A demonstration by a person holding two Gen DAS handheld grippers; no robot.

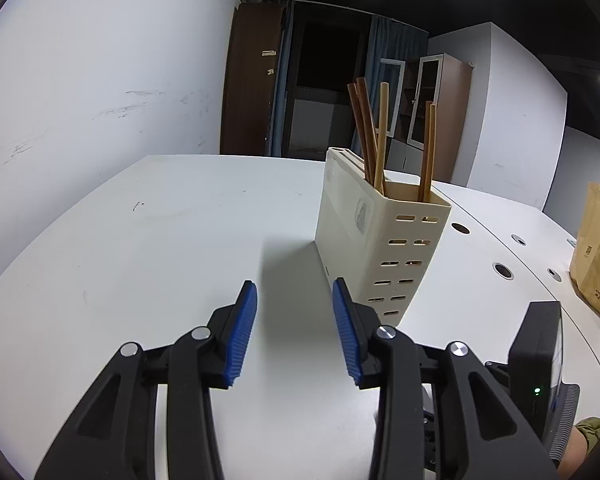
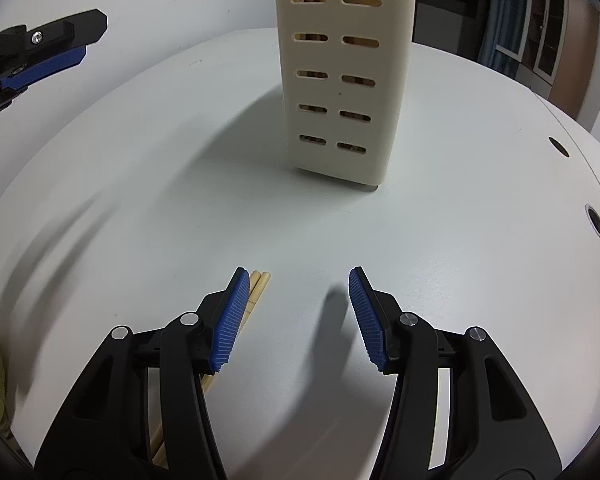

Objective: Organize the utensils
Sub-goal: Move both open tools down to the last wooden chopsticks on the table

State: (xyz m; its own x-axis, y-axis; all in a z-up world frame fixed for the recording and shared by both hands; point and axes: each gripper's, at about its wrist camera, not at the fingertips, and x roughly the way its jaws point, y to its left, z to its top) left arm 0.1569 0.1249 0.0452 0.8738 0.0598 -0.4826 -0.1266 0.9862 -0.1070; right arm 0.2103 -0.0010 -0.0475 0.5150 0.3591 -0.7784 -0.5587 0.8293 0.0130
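A cream slotted utensil holder point(image 1: 380, 240) stands upright on the white table point(image 1: 160, 240); several brown and tan chopsticks point(image 1: 380, 140) stand in it. My left gripper point(image 1: 294, 292) is open and empty, just left of the holder's near corner. In the right wrist view the holder point(image 2: 340, 80) stands ahead. My right gripper point(image 2: 296, 276) is open and empty, low over the table. A pair of light wooden chopsticks point(image 2: 258, 286) lies on the table by its left finger, mostly hidden under it. The left gripper point(image 2: 52, 48) shows at the upper left.
A brown paper bag point(image 1: 596, 252) stands at the table's right side. Round cable holes point(image 1: 502, 270) dot the table to the right of the holder. A black device point(image 1: 536, 344) sits at the lower right. Wall and cabinets stand behind.
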